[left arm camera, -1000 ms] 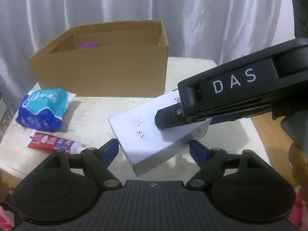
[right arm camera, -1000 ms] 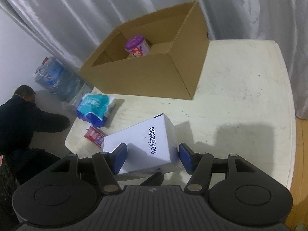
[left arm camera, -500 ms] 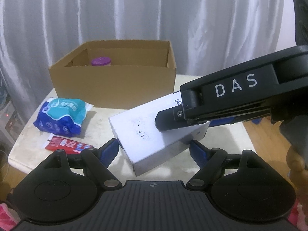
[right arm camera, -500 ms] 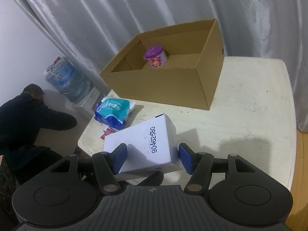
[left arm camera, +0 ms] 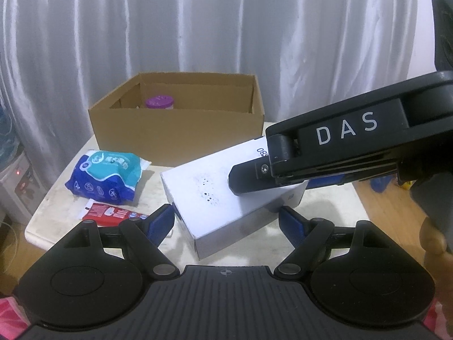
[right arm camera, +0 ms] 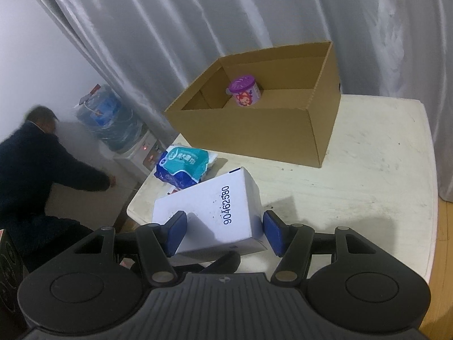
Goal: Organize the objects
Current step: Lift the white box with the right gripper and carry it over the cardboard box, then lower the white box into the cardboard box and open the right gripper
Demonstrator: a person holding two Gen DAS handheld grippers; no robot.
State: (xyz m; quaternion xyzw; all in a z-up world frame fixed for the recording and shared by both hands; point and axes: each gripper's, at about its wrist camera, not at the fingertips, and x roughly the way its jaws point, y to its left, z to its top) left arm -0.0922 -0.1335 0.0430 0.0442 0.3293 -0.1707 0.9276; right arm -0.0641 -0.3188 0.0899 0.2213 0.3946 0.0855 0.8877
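1. Two grippers hold one white box (right arm camera: 215, 212) above the bench (right arm camera: 368, 153), tilted, its printed number facing up.
2. The right gripper (right arm camera: 225, 233) has its jaws clamped on the box's sides.
3. The left gripper (left arm camera: 226, 222) grips the box's other end, blue pads against its sides (the right gripper's black body crosses this view).
4. A cardboard box (left arm camera: 175, 130) stands open at the bench's back, with a purple-lidded jar (right arm camera: 245, 94) inside.
5. A blue tissue pack (left arm camera: 106, 175) and a red tube (left arm camera: 113, 216) lie side by side on the bench.
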